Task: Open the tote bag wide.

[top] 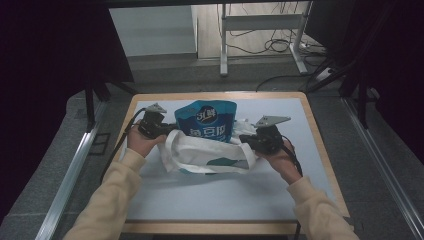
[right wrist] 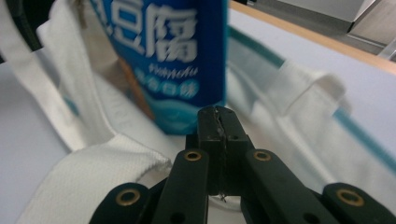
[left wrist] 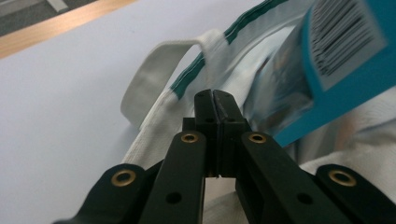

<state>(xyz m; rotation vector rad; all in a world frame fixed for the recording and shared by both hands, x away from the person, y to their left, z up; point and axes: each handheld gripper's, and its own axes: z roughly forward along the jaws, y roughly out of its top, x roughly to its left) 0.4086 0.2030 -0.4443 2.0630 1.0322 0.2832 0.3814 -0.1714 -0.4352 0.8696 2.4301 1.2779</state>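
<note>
Meanwhile, both tools (top: 167,131) (top: 245,140) at bag (top: 210,155) rim edges.

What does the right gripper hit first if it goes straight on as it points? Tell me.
Most likely the blue pouch: it stands right beyond the shut tips of the right gripper, inside the white tote bag. Depth is unclear, so bag cloth might touch first.
</note>
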